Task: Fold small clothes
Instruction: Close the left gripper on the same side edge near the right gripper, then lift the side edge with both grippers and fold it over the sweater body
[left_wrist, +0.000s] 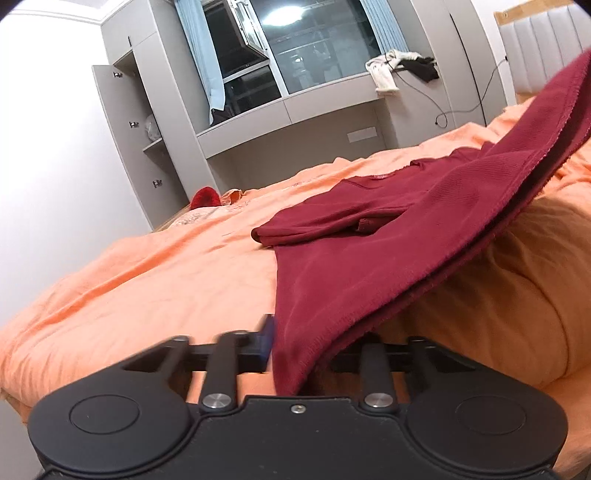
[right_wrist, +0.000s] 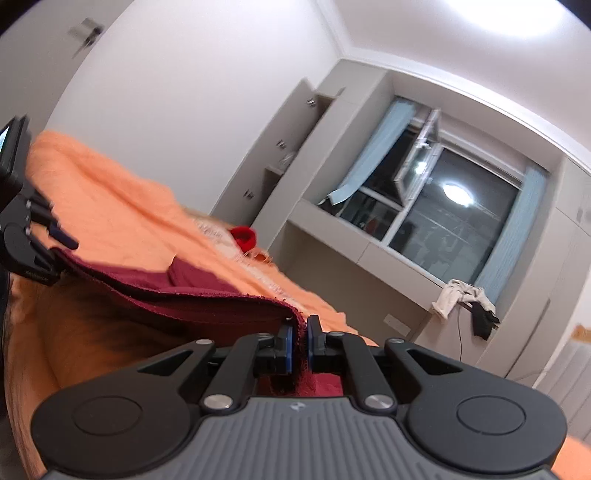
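A dark red garment (left_wrist: 388, 236) lies on the orange bedspread (left_wrist: 147, 280). Its near hem is lifted and stretched between both grippers. My left gripper (left_wrist: 291, 347) is shut on one corner of the hem; cloth hides its right finger. My right gripper (right_wrist: 300, 341) is shut on the other corner of the garment (right_wrist: 177, 295), the cloth pinched between its blue pads (right_wrist: 286, 345). The left gripper (right_wrist: 55, 240) shows at the left edge of the right wrist view, holding the far end. A sleeve (left_wrist: 314, 225) lies folded across the garment.
A bright red item (left_wrist: 205, 197) lies at the far end of the bed. Grey cabinets (left_wrist: 147, 122) and a window sill with a white and a black garment (left_wrist: 399, 70) stand beyond the bed. A padded headboard (left_wrist: 546, 44) is at the right.
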